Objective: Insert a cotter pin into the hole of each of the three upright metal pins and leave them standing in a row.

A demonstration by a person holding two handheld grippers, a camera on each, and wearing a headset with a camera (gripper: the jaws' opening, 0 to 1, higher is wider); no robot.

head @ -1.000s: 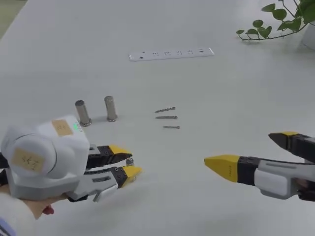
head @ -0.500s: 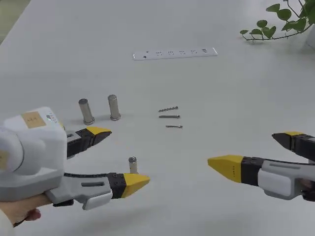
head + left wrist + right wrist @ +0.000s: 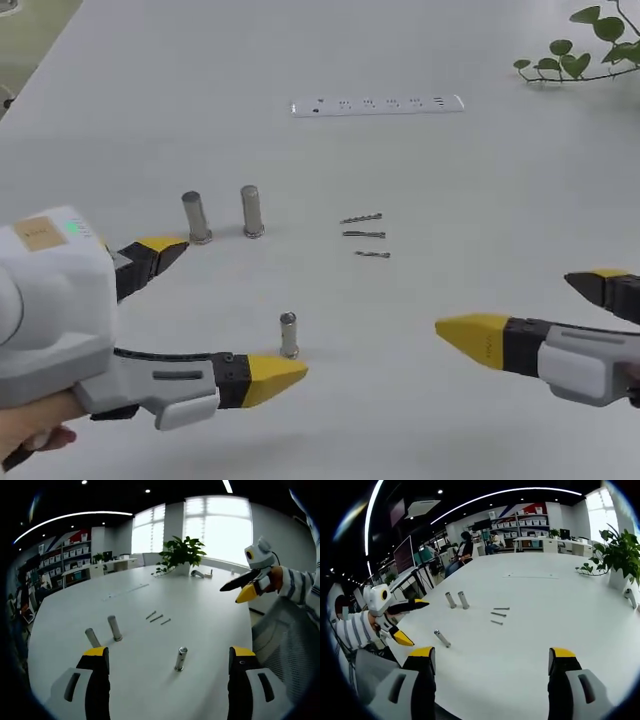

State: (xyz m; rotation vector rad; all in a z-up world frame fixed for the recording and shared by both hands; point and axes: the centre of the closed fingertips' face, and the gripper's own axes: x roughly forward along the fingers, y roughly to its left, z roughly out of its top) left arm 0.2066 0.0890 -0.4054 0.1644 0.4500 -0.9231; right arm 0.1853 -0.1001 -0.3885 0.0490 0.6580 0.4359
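Three upright metal pins stand on the white table. Two pins are side by side at the back left. The third pin stands alone nearer me, seen in the left gripper view as the lone pin just ahead of the jaw tips. My left gripper is open, and nothing is touching its jaws. Three cotter pins lie flat in a loose column right of the pair. My right gripper hovers open at the right, holding nothing.
A white power strip lies at the back of the table. A leafy plant reaches in at the far right corner. The right gripper view shows desks, shelves and a seated person beyond the table.
The left gripper, closed around the third pin a second ago, has opened wide and drawn back a little. The pin now stands free on the table. The right gripper has barely moved.
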